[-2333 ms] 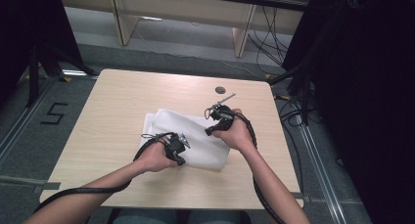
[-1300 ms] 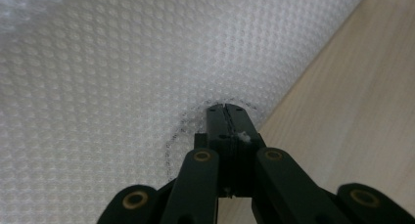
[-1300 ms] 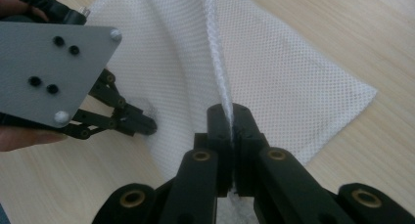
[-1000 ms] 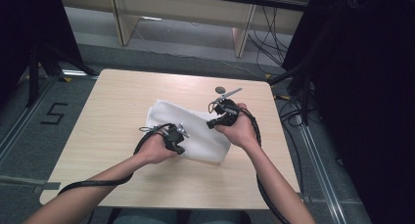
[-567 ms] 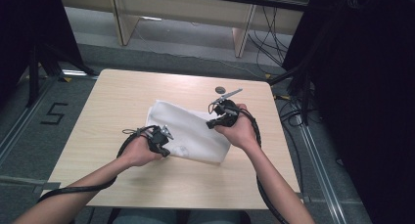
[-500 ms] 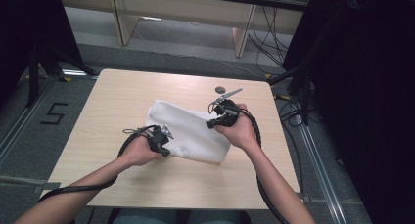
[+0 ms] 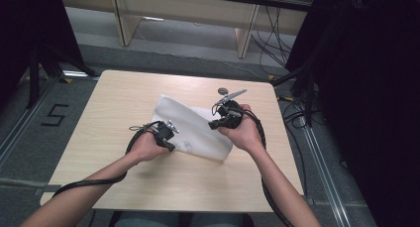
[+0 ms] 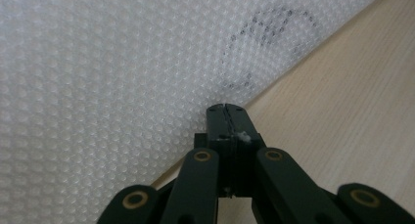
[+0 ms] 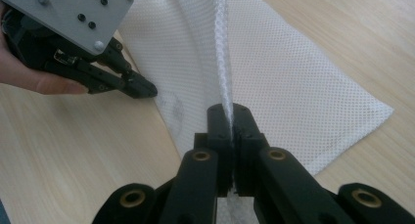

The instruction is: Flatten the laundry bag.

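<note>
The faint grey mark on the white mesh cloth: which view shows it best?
The left gripper view: the faint grey mark on the white mesh cloth is large there, just beyond the shut left tool. The right gripper view shows it small; the high view shows a mere smudge.

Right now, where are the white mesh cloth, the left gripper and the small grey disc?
white mesh cloth (image 7: pixel 190 123): high view, middle of its flat part.
left gripper (image 7: pixel 171 146): high view, tip of its jaws.
small grey disc (image 7: pixel 223 91): high view, its centre.
</note>
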Available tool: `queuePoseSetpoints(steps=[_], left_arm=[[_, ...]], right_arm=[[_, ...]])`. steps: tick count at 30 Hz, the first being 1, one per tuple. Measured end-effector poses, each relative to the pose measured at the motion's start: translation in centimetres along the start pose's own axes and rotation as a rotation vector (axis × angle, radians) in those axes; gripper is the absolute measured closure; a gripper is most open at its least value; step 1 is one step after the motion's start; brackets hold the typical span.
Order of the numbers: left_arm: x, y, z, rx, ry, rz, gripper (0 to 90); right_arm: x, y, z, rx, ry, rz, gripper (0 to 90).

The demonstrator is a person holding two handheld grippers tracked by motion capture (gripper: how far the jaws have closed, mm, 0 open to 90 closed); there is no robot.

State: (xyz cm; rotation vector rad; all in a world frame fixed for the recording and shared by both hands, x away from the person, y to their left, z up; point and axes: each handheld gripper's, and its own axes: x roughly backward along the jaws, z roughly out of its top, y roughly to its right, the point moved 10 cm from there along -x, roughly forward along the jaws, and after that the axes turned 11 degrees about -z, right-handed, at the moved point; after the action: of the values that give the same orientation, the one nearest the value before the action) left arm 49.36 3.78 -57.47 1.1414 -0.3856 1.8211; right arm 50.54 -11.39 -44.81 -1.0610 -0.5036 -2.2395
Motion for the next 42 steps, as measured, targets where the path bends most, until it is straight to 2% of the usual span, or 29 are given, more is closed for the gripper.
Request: queuePoseSetpoints(steps=[2,3,4,6,7,10,11,12,13,14,16,17,18,19,20,21,22,25,26,27,28,29,31,33,36,37,38,40,42], left_arm=[[0.2,0.0,-0.3,-0.003,-0.003,-0.001,89.4],[0.4,0.1,-0.4,0.0,-0.001,0.0,89.4],[0.6,0.0,-0.6,-0.002,-0.001,0.002,89.4],[1.1,-0.1,-0.9,-0.004,0.003,0.003,89.4],[1.4,-0.1,-1.2,0.001,0.003,0.005,89.3],[2.6,-0.4,-1.9,-0.002,0.009,0.011,89.2],[3.0,-0.5,-2.2,-0.004,0.01,0.015,89.2],[3.4,-0.6,-2.5,-0.004,0.012,0.017,89.2],[3.8,-0.7,-2.8,-0.004,0.012,0.018,89.1],[4.1,-0.8,-2.9,0.011,0.032,0.026,89.0],[4.7,-0.9,-3.6,0.002,0.026,0.028,88.9],[4.9,-0.9,-3.8,0.013,0.029,0.031,88.9],[5.0,-0.9,-4.2,0.013,0.024,0.026,88.9],[5.1,-0.8,-4.4,0.008,0.021,0.025,88.9],[5.2,-0.8,-4.5,0.0,0.023,0.028,88.9],[5.1,-0.7,-4.6,0.01,0.022,0.026,88.9],[4.8,-0.7,-4.9,0.001,0.005,0.017,88.9],[4.6,-1.0,-4.8,0.003,-0.003,0.021,89.0],[4.4,-1.2,-4.7,0.012,-0.001,0.023,89.0],[4.3,-1.5,-4.7,0.015,-0.001,0.026,89.0],[4.1,-1.7,-4.5,0.032,0.009,0.029,89.0],[4.0,-2.0,-4.4,0.042,0.015,0.035,89.1],[3.8,-2.6,-4.4,0.049,0.006,0.041,89.1],[3.7,-2.9,-4.5,0.061,0.006,0.042,89.1],[3.9,-3.4,-4.8,0.078,0.009,0.043,89.1],[3.9,-3.5,-4.8,0.092,0.027,0.046,89.1],[4.2,-3.6,-5.0,0.086,0.012,0.049,89.1],[4.4,-3.9,-5.4,0.104,0.027,0.055,89.0],[5.0,-4.2,-6.1,0.11,0.029,0.061,89.0]], right_arm=[[0.1,-0.3,-0.1,-0.023,-0.015,0.003,89.3],[-0.1,-0.4,0.1,-0.008,0.021,0.009,89.2],[0.1,-0.6,-0.1,0.009,0.005,0.01,89.2],[0.1,-0.8,-0.1,-0.003,0.005,0.009,89.2],[0.1,-0.8,-0.1,0.038,0.016,0.02,89.2],[0.1,-1.3,-0.2,0.011,0.011,0.012,89.2],[0.2,-1.4,-0.3,0.044,0.013,0.027,89.2],[0.0,-1.5,-0.2,0.03,0.029,0.02,89.2],[0.3,-1.6,-0.4,0.038,0.012,0.023,89.2],[0.2,-1.7,-0.5,0.054,0.013,0.024,89.2],[0.2,-1.8,-0.5,0.053,0.012,0.023,89.2],[0.1,-2.0,-0.4,0.057,0.03,0.026,89.3],[0.4,-1.9,-0.7,0.05,0.006,0.012,89.3],[0.3,-2.2,-0.5,0.079,0.03,0.029,89.3],[0.3,-2.2,-0.5,0.079,0.03,0.029,89.3],[0.3,-2.3,-0.6,0.075,0.031,0.026,89.3],[0.4,-2.5,-0.7,0.093,0.025,0.028,89.3],[0.4,-2.7,-0.7,0.082,0.026,0.016,89.4],[0.5,-2.6,-0.8,0.1,0.014,0.013,89.4],[0.4,-2.7,-0.6,0.128,0.042,0.019,89.4],[0.6,-2.8,-0.9,0.135,0.02,0.021,89.5],[0.5,-3.0,-0.8,0.138,0.037,0.018,89.5],[0.7,-3.5,-1.0,0.177,0.028,0.029,89.5],[0.7,-3.6,-1.0,0.19,0.044,0.027,89.5],[0.7,-4.2,-1.2,0.195,0.044,0.038,89.5],[0.7,-4.4,-1.2,0.226,0.048,0.046,89.5],[0.8,-4.6,-1.4,0.24,0.045,0.05,89.5],[0.7,-5.4,-1.7,0.245,0.044,0.056,89.6],[0.7,-5.8,-1.8,0.283,0.05,0.065,89.6]])
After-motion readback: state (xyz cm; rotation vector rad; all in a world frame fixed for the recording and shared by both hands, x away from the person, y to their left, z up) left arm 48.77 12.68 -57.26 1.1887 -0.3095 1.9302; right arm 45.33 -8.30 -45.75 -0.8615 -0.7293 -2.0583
